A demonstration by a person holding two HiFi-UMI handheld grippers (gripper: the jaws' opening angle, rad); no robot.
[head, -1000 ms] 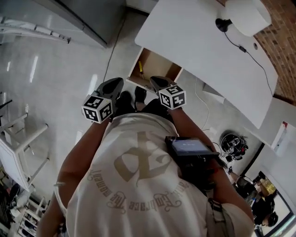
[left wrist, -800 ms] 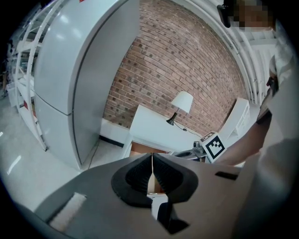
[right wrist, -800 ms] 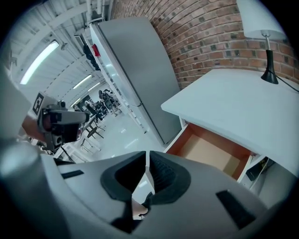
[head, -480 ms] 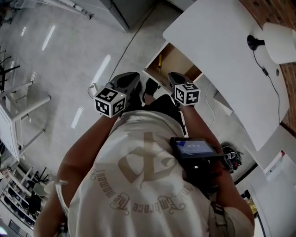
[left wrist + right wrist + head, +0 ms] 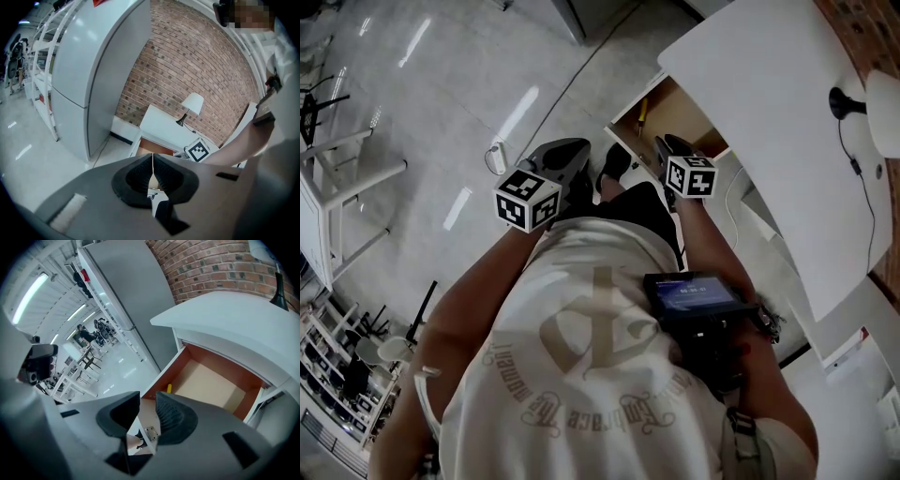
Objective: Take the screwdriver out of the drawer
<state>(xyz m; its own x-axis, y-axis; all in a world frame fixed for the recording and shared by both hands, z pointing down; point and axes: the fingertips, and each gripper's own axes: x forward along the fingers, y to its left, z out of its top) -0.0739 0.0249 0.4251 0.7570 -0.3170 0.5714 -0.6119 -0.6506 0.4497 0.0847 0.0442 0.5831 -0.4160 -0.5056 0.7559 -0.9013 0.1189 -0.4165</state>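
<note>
Right tool [image 5: 147, 400] facing the open drawer [image 5: 165, 373], jaws just opened, nothing between them.
The left tool [image 5: 153, 159] is closed and empty. The screwdriver [image 5: 169, 388], only its yellow handle showing, lies in the drawer by the side wall, just past the right tool's tips, below the white worktop [image 5: 225, 315].

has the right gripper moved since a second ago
Yes. In the head view the right gripper has sunk toward the open drawer. Its jaws have just been opening, with nothing between them.
</note>
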